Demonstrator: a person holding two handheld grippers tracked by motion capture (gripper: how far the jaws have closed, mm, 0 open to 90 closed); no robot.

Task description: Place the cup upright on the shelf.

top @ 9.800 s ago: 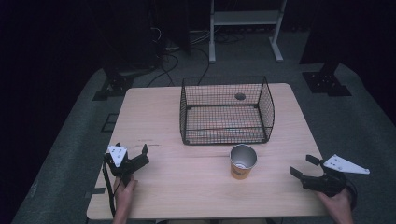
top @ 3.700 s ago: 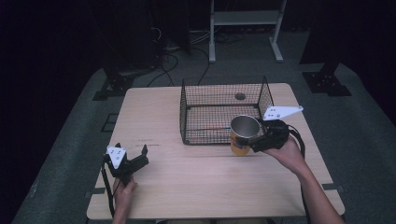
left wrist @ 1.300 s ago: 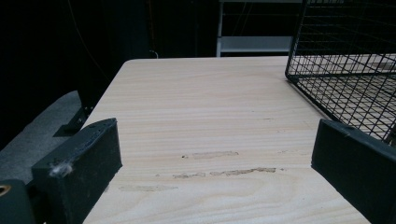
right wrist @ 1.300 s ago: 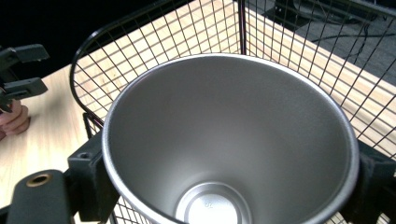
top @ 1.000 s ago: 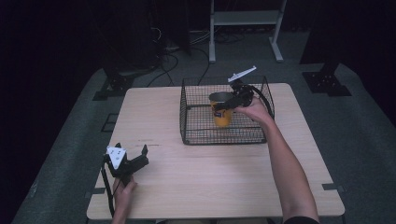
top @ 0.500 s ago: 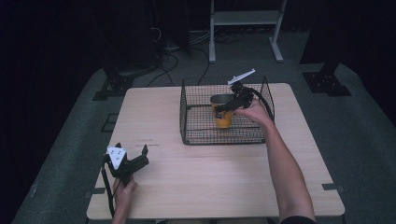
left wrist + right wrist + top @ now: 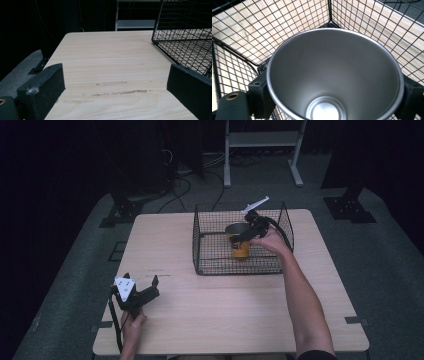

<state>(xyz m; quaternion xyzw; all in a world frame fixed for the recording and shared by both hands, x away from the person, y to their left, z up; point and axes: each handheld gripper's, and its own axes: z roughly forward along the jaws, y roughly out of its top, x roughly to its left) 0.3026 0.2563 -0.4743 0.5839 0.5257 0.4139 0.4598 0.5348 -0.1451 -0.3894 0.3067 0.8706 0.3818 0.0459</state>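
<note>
— Right gripper: what's changed against the wire basket?

— Half a second back it held the cup slightly higher inside the basket; now the cup sits lower, near the basket's right wall. Ten seconds ago the cup stood on the surface in front of the basket.

— Grip?

— Jaws pinch the cup's sides. Smooth brushed-metal cone inside, orange outside; thin black square mesh around it.

— Left gripper?

— Unmoved, spread wide and holding nothing, on pale scuffed wood well left-front of the basket.
</note>
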